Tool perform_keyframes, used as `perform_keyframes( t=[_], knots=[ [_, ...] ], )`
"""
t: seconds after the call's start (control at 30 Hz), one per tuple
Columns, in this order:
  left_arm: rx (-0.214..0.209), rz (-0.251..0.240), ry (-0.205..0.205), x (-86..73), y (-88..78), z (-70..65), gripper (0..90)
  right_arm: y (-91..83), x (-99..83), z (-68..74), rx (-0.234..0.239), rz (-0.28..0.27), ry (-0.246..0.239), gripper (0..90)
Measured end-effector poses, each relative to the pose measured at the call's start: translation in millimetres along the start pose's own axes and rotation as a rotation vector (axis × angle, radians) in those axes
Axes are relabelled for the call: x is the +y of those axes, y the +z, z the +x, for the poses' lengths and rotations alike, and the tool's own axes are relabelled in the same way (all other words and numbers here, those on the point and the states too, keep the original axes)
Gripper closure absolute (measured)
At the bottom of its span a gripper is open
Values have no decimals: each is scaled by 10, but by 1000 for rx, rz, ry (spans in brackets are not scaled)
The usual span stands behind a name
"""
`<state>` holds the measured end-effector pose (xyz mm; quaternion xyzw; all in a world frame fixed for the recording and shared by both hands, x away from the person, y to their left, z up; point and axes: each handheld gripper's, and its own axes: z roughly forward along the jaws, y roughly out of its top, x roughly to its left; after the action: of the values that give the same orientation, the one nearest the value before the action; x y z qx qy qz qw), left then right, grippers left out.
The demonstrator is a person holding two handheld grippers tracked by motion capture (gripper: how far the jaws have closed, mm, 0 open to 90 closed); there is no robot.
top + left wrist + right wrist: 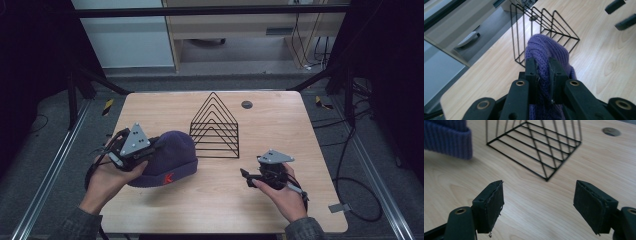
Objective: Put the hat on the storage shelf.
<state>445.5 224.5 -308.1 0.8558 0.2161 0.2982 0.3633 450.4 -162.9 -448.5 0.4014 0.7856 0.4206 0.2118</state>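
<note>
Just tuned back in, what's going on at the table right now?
A person is working with two handheld tongs. The left tongs are shut on a fold of the purple knit beanie, which sits in front of the black wire rack on the wooden table. The right tongs are open with nothing between them, held over bare wood to the right, pointing toward the beanie and rack.

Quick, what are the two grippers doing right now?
Left gripper: shut on the purple beanie, pinching its knit.
Right gripper: open, nothing between its jaws, above the bare table.
</note>
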Motion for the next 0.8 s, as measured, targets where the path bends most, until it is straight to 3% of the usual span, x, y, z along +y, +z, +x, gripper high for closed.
perform_keyframes(
  t=[0.17,0.2,0.3,0.33,0.43,0.8],
  knots=[
    [-4,-45,-27,16,-77,88,799,140,107,188,40,15,-42,259],
    [0,-57,-23,36,-114,102,799,197,161,281,59,17,-60,271],
    [4,-69,-16,67,-167,120,799,243,208,355,76,23,-77,301],
    [-3,-85,-20,99,-218,143,799,299,270,451,109,29,-91,314],
    [-9,-100,-12,149,-280,168,799,355,344,565,147,33,-109,320],
    [-46,-131,8,241,-344,171,799,438,749,863,259,20,-182,307]
  ],
)
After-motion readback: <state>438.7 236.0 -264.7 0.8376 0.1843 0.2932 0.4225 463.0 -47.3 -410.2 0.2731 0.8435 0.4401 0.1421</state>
